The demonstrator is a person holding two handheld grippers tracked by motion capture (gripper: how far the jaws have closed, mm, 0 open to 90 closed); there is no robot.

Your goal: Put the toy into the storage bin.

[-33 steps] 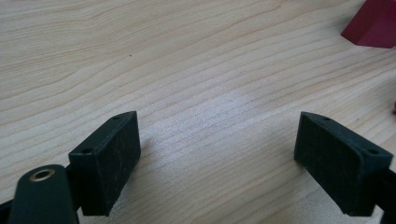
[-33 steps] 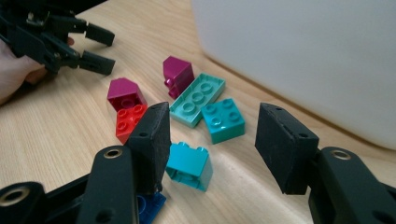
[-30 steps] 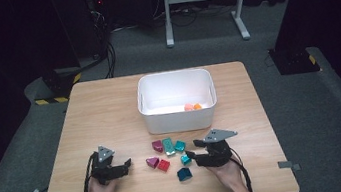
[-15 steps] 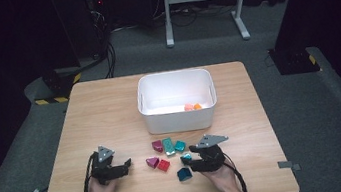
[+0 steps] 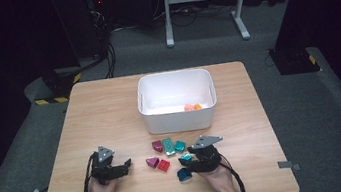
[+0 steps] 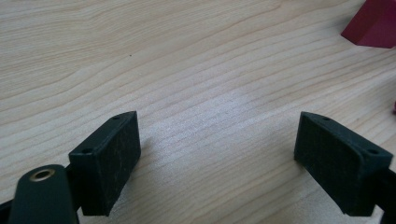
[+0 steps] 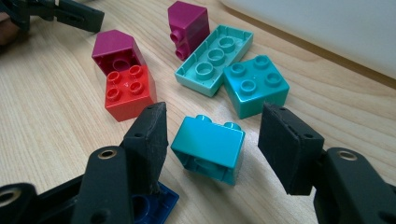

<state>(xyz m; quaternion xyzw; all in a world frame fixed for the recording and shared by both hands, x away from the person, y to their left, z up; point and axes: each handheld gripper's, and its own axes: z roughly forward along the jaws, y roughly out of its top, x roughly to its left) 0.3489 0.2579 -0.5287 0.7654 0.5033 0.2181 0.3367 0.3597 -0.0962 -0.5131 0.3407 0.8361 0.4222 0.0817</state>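
Wood tabletop point(image 5: 110, 109): right tool point(image 7: 212, 135) jaws just widening, astride teal brick point(image 7: 208, 147), untouched; left tool point(image 6: 224, 154) open, empty, farther away

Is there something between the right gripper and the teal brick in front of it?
Nothing visible. The teal brick lies between the open jaws of the right gripper, the pads not touching it.

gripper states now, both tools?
Left tool: open, nothing between its jaws.
Right tool: open, jaws just opened further; teal brick sits between them, not gripped.
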